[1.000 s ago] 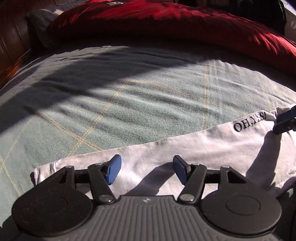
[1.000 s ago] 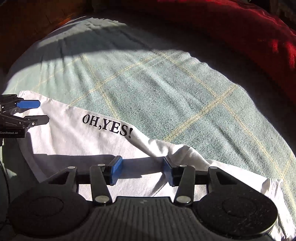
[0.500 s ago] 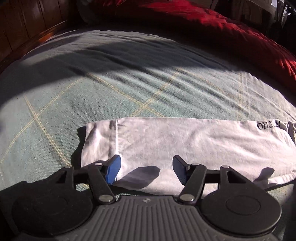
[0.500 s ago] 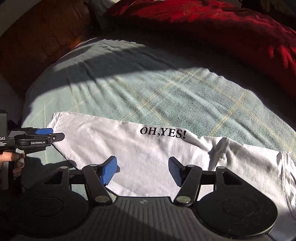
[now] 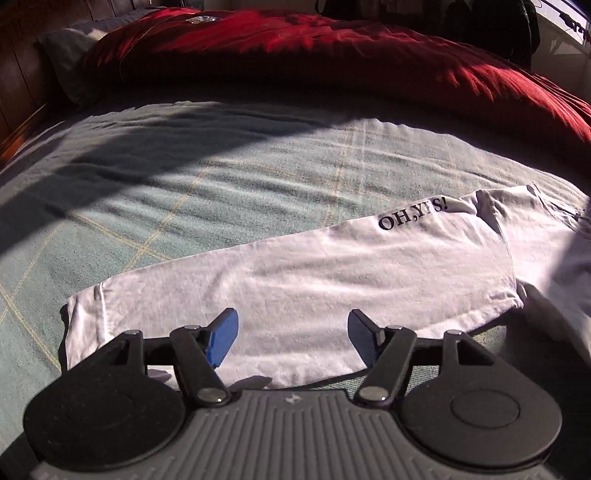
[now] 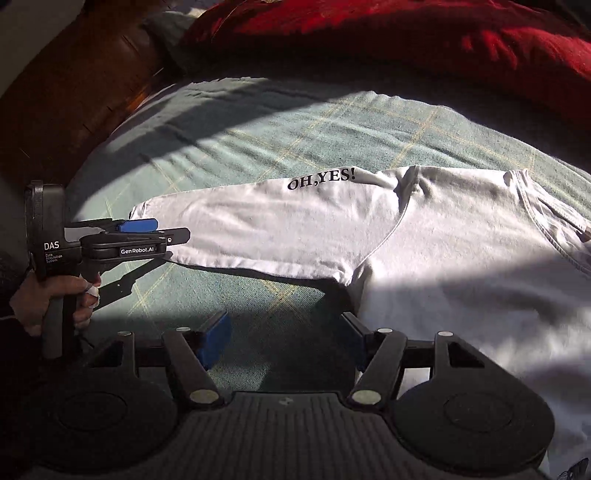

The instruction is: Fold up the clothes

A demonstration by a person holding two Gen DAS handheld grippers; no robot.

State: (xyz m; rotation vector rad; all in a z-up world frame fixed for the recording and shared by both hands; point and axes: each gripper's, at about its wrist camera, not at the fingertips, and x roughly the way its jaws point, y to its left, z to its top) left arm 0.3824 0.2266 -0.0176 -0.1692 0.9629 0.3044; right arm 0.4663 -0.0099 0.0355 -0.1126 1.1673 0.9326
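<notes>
A pale green checked bedspread (image 5: 229, 192) covers the bed; a red duvet (image 5: 332, 55) lies bunched beyond it.

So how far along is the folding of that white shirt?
Early, I'd say. Done: one side of the shirt appears folded over into a long strip, its "OH,YES!" print along the far edge. In hand: nothing; the left gripper and right gripper are both open. Left: the rest of the shirt lies spread on the green blanket.

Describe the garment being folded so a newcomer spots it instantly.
On the green checked bedspread, in front of the red duvet, lies a white T-shirt. It is the only white cloth there, with "OH,YES!" printed in black.
</notes>
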